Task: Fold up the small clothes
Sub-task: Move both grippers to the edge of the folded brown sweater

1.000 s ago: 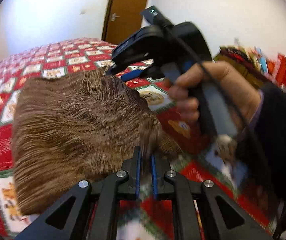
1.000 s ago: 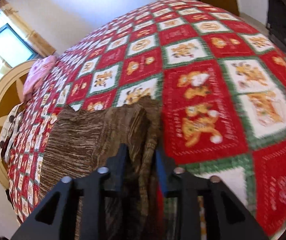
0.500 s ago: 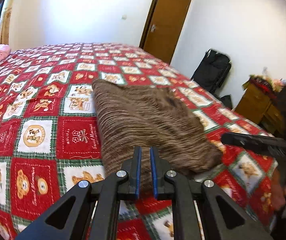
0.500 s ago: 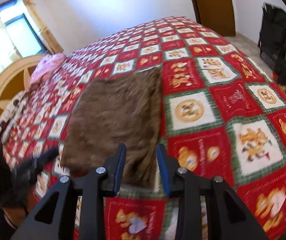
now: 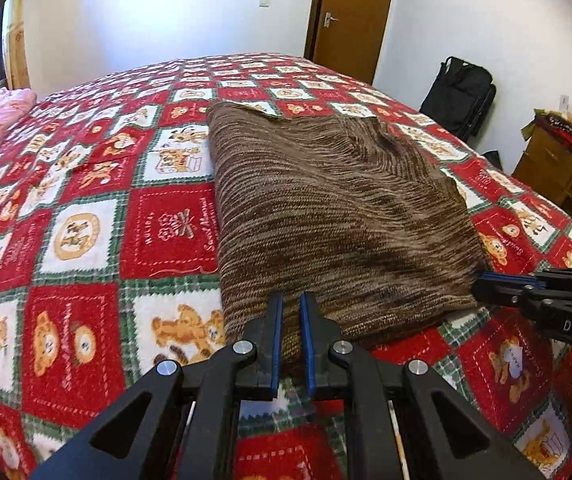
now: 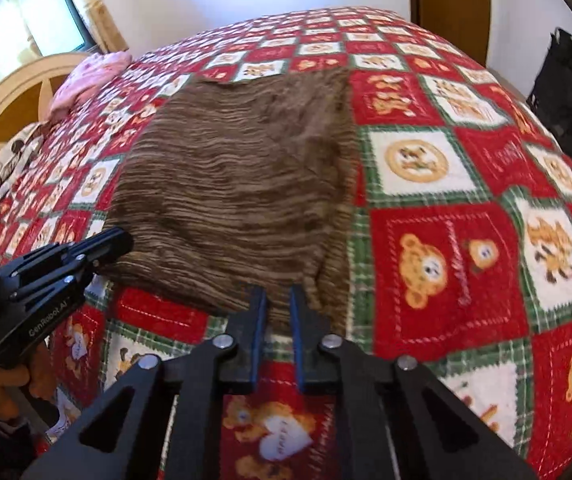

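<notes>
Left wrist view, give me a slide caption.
Left gripper at the brown knit garment's near edge on the bed's teddy-bear quilt.

The brown garment (image 5: 326,208) is ribbed, fuzzy knit cloth on a fleecy printed bedspread (image 5: 85,208); the door (image 5: 354,12) is smooth wood.

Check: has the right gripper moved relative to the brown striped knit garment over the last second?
Yes. The right gripper backed off the brown striped knit garment toward its near edge; more of the red teddy-bear quilt now shows.
</notes>
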Demonstrator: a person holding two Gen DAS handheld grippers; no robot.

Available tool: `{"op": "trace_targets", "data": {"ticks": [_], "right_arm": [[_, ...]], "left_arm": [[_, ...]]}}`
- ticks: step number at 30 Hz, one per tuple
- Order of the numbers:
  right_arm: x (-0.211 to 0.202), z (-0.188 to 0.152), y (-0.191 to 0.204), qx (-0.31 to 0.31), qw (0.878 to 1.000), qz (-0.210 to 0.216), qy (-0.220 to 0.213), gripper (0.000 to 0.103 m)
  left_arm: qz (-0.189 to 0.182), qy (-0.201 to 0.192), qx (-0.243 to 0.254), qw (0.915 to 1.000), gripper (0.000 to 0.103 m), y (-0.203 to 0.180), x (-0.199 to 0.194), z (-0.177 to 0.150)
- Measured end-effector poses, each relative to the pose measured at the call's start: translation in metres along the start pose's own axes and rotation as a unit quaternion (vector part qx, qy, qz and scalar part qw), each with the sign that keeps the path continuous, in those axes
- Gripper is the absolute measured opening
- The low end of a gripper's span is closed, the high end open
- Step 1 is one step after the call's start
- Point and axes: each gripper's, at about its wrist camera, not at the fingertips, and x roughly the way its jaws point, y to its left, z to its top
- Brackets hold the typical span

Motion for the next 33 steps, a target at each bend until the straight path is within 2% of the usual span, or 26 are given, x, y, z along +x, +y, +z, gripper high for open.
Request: {"op": "trace_targets", "data": {"ticks": [4, 6, 10, 12, 14, 17, 19, 22, 24, 26, 28, 29, 31, 33], "right_arm": [[-0.014, -0.001, 0.006, -0.008, 1.000, -0.009, 0.012, 0.007], [-0.030, 0.000, 0.016, -0.025, 1.000, -0.011, -0.011, 0.010], [-0.051, 0.029, 0.024, -0.039, 0.996, -0.028, -0.068, 0.012], [-0.043, 0.049, 0.025, -0.036, 0.996, -0.031, -0.078, 0.019], [-0.028, 0.063, 0.027, -0.034, 0.996, -0.026, -0.076, 0.020], [-0.001, 0.076, 0.026, -0.026, 0.996, -0.043, -0.071, 0.019], [0.012, 0.078, 0.022, -0.023, 0.997, -0.048, -0.063, 0.019], [0.032, 0.071, 0.013, -0.014, 0.998, -0.057, -0.029, 0.019], [0.031, 0.067, 0.008, -0.013, 0.998, -0.049, -0.033, 0.018], [0.028, 0.068, 0.005, -0.010, 0.999, -0.040, -0.024, 0.018], [0.026, 0.072, 0.004, -0.008, 0.999, -0.034, -0.014, 0.018], [0.023, 0.075, 0.004, -0.009, 0.999, -0.032, -0.013, 0.018], [0.014, 0.084, 0.005, -0.010, 0.999, -0.026, -0.035, 0.019], [0.004, 0.098, 0.005, -0.007, 0.997, -0.029, -0.069, 0.028]], "left_arm": [[0.024, -0.004, 0.008, 0.9997, 0.009, 0.002, -0.015, 0.009], [0.035, -0.018, 0.014, 0.9991, 0.009, 0.004, -0.024, 0.019], [0.060, -0.040, 0.021, 0.9972, 0.009, 0.009, -0.028, 0.040], [0.066, -0.040, 0.015, 0.9969, 0.009, 0.012, -0.023, 0.050], [0.066, -0.036, 0.009, 0.9971, 0.009, 0.015, -0.014, 0.060], [0.075, -0.021, 0.001, 0.9970, 0.009, 0.017, 0.006, 0.073], [0.087, -0.013, 0.000, 0.9961, 0.010, 0.017, 0.019, 0.079], [0.094, 0.004, 0.003, 0.9956, 0.010, 0.016, 0.038, 0.081], [0.097, 0.010, 0.007, 0.9952, 0.010, 0.015, 0.047, 0.079], [0.104, 0.011, 0.016, 0.9944, 0.015, 0.014, 0.052, 0.076], [0.115, 0.003, 0.025, 0.9930, 0.030, 0.015, 0.053, 0.074], [0.116, 0.003, 0.025, 0.9929, 0.034, 0.018, 0.052, 0.075], [0.105, 0.009, 0.003, 0.9944, 0.043, 0.028, 0.047, 0.079], [0.084, 0.002, -0.044, 0.9955, 0.045, 0.042, 0.036, 0.089]]}}
